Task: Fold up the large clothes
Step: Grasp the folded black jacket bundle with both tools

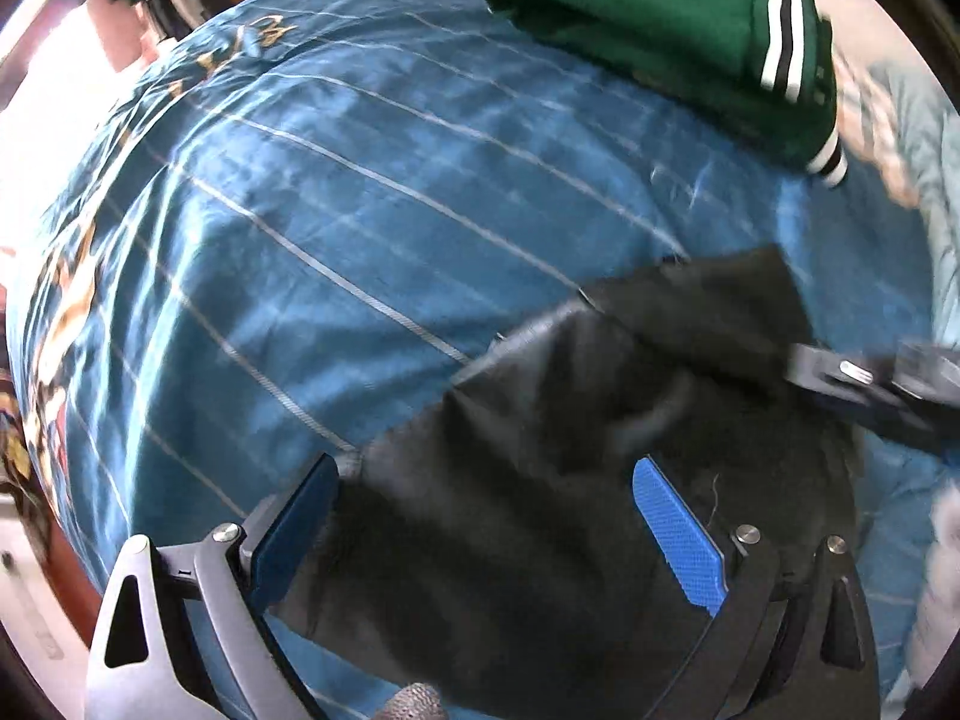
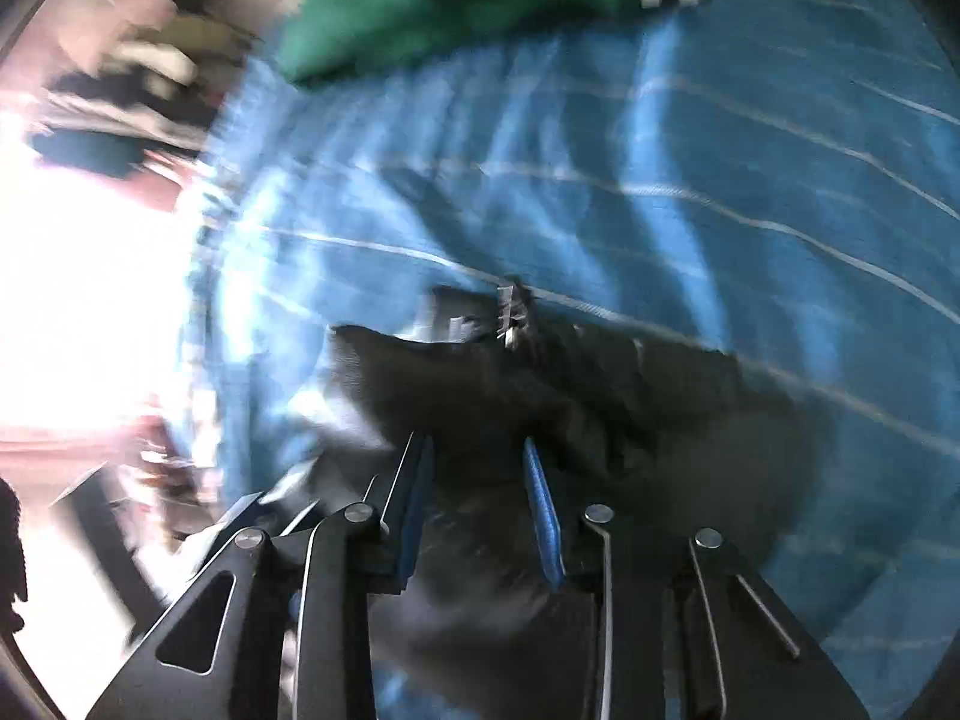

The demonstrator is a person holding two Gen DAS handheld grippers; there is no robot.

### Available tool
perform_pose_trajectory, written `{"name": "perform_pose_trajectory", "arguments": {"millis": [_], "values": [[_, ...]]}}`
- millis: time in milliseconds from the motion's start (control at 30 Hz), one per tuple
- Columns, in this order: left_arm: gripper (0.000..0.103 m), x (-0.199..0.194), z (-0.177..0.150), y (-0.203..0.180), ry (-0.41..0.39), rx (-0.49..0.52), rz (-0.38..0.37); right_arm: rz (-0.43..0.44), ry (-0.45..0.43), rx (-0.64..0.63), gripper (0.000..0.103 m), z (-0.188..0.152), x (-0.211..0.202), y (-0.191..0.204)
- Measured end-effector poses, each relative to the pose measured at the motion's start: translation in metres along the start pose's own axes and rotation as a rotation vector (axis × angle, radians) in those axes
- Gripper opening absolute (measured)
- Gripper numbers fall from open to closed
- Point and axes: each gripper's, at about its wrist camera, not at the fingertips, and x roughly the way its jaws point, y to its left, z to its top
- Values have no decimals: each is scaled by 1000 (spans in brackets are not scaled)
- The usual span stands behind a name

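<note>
At the bottom of the left wrist view, the left gripper (image 1: pixel 486 486) has its jaws spread wide. One blue pad (image 1: pixel 681 534) sits lower right, the other lower left, with a broad gap between them. The black garment (image 1: pixel 540 456) lies across that gap, under and between the fingers; no pinch on the cloth is visible, so the fingers read as released. The garment runs from the bottom centre up toward the right-middle of the frame, where the right gripper (image 1: pixel 870 375) enters from the right edge, lying on or just over its far part.

In the right wrist view, the right gripper (image 2: pixel 477 456) shows its fingers at lower centre, blue pads (image 2: pixel 543 522) standing apart with a moderate gap. The black garment (image 2: pixel 600 420) fills that gap and spreads to the right-middle. Heavy motion blur; cannot tell whether the pads actually grip the cloth.

Beneath everything: a blue bedspread (image 1: pixel 336 228) with thin pale stripes, rumpled. Upper right of the left view, a folded green garment (image 1: pixel 660 30) with white-and-black striped cuffs rests on the bedspread, well apart from the black one. It also shows at the top centre of the right view (image 2: pixel 384 6).
</note>
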Motion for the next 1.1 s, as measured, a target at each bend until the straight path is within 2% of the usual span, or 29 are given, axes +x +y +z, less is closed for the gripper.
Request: {"name": "perform_pose_trajectory", "arguments": {"millis": [100,200,267,333,367,400,467,567,667,700,767,833,867,900,933,1000,1100], "values": [[101,12,-4,0,25,31,21,-59,12,31,32,16,28,-1],[101,10,-8,5,36,11,16,-89,40,47,32,20,27,7],[101,-5,-13,15,28,-31,-7,-42,56,51,33,15,11,2],[101,-27,-23,33,18,-130,-58,76,47,67,40,3,-14,3],[101,-36,-30,44,18,-189,-98,132,34,76,48,-3,-29,-4],[101,-40,-37,53,25,-243,-144,169,6,93,63,-14,-47,-15],[101,-41,-58,74,73,-374,-256,198,-25,124,76,-36,-70,-38],[101,-20,-80,87,143,-492,-336,239,-15,187,76,-67,-75,-77],[101,4,-87,90,151,-579,-396,265,10,268,76,-95,-57,-125],[101,9,-85,91,138,-595,-414,306,22,300,76,-101,-40,-138],[98,18,-78,91,103,-622,-387,371,32,338,76,-105,-21,-148],[98,26,-75,94,83,-662,-369,518,37,362,76,-103,6,-149],[94,28,-74,96,70,-691,-365,546,36,362,78,-100,14,-147],[82,28,-73,98,56,-712,-352,573,35,357,78,-95,24,-145],[78,27,-73,99,50,-720,-340,593,33,351,78,-91,29,-146],[63,22,-72,95,35,-707,-332,644,43,341,78,-81,41,-141],[59,16,-76,96,25,-691,-316,667,50,329,79,-72,45,-127]]}}
